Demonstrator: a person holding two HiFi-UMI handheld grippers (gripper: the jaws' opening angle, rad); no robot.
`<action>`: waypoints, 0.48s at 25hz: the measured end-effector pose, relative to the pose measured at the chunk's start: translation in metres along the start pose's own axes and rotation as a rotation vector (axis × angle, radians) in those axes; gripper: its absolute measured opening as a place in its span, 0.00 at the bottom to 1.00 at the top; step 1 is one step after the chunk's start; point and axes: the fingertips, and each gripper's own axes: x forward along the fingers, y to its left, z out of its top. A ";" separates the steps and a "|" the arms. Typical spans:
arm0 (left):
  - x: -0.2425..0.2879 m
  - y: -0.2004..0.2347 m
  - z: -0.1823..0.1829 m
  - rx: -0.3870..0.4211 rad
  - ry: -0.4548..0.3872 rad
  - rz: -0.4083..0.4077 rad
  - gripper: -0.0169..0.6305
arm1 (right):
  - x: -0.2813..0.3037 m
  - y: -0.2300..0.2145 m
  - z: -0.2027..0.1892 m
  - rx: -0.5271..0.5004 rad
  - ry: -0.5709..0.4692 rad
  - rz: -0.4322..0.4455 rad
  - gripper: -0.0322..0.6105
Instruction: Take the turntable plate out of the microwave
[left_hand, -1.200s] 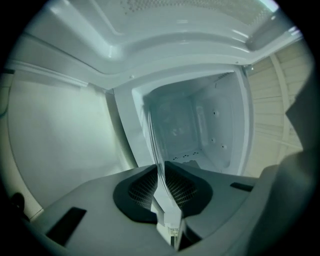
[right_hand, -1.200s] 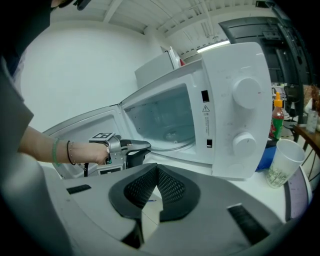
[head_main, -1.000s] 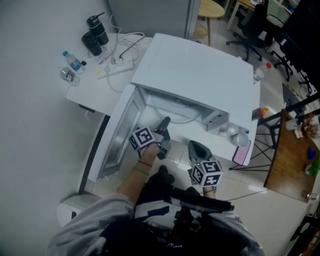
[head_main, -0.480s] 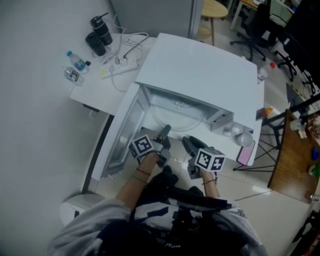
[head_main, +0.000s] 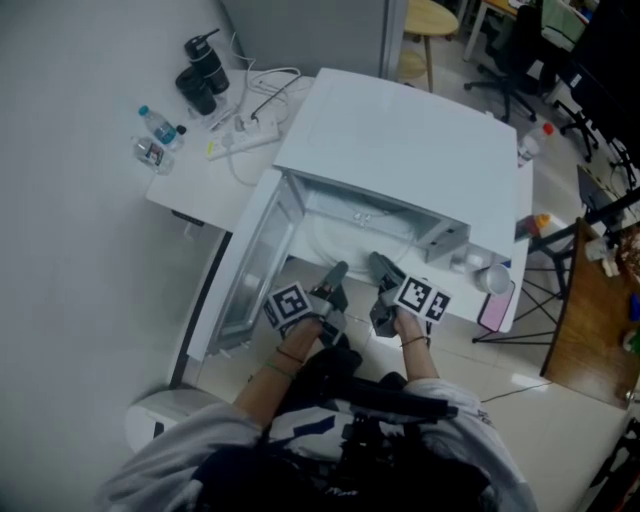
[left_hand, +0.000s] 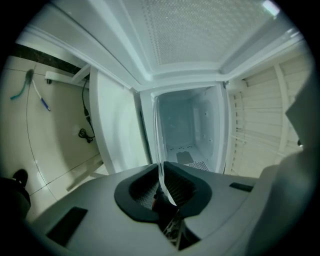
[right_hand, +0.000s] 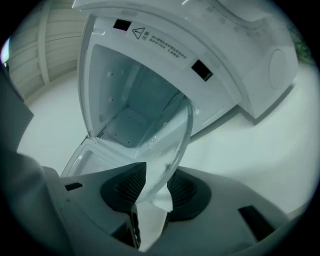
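One turntable plate (right_hand: 172, 142), left claw (left_hand: 163, 176) clamped on, right claw (right_hand: 153, 181) closing around.

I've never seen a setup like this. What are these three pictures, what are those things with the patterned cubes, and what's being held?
A person holds two tools, each a two-jaw gripper with a marker cube. The head view looks down from the person's head onto an open microwave on a table, beside a water bottle and power strip. The other two pictures come from cameras on the grippers, looking along their jaws. The left gripper is clamped on the edge of the glass turntable plate. The right gripper has just been closing its jaws around the plate's rim but seems not to press it yet.
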 end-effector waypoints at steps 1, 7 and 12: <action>-0.001 -0.001 0.000 0.002 -0.005 -0.006 0.07 | 0.000 0.000 0.000 0.025 -0.011 0.014 0.25; 0.003 0.000 0.007 0.111 0.020 -0.032 0.10 | -0.003 -0.001 0.004 0.108 -0.044 0.056 0.17; 0.025 -0.003 0.039 0.042 -0.079 -0.135 0.18 | -0.006 0.000 -0.004 0.102 -0.035 0.057 0.17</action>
